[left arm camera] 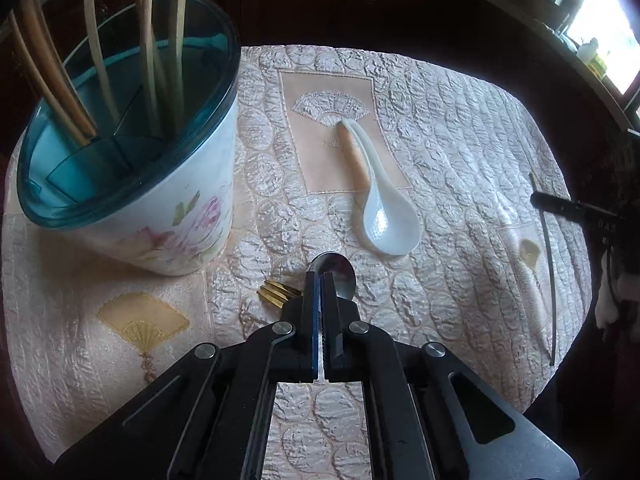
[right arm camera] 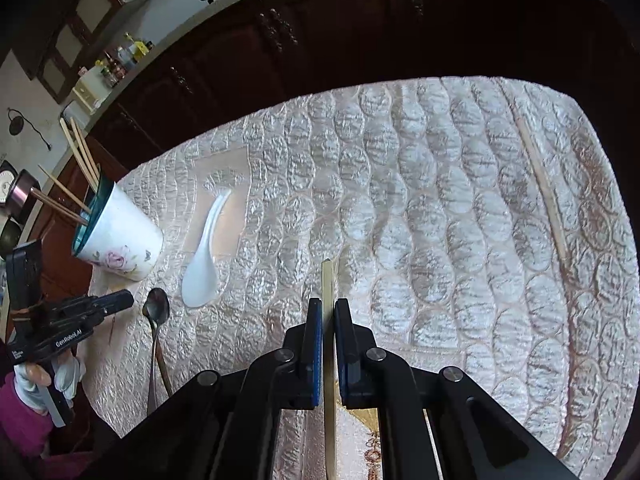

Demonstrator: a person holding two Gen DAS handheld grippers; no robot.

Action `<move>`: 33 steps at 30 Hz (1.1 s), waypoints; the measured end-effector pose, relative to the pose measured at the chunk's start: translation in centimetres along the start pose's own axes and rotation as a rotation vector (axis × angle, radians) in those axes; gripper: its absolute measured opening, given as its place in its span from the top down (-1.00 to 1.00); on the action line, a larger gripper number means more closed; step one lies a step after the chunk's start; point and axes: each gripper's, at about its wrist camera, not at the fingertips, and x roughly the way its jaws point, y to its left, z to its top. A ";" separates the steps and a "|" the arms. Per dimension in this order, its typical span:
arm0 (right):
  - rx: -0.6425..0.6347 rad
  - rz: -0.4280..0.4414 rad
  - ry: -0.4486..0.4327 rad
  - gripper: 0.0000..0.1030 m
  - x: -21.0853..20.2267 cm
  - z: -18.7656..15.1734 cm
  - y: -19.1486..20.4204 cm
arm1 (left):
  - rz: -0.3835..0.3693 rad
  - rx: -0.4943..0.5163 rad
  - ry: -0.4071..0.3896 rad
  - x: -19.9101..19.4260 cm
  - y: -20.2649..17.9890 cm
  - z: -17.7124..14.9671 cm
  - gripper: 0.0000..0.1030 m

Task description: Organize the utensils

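Note:
A white floral utensil cup with a teal rim stands at the left and holds several chopsticks. A white ceramic spoon lies on the cloth beside a tan stick. My left gripper is shut with nothing between its fingers, just over a metal spoon and a gold fork. My right gripper is shut on a pale chopstick that runs between its fingers. The cup, white spoon and metal spoon show in the right wrist view.
A quilted pink cloth covers the table. Another chopstick lies at the far right, and a dark thin stick lies near the right edge. Dark wooden cabinets stand behind the table. The left gripper appears at lower left.

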 end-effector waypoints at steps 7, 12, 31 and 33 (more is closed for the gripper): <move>0.019 -0.016 0.064 0.89 3.2 -0.1 -0.7 | 0.050 0.091 0.026 2.0 -0.5 0.5 0.54; 0.036 -0.013 0.079 0.86 3.7 0.4 -1.0 | 0.052 0.095 0.072 4.0 0.2 1.0 0.54; -0.015 0.045 0.024 0.88 3.2 2.3 1.7 | -0.017 0.158 0.047 1.3 -1.6 0.9 0.96; -0.030 0.056 -0.013 0.88 1.3 2.3 2.4 | -0.017 0.143 0.014 -0.2 -1.7 0.7 0.97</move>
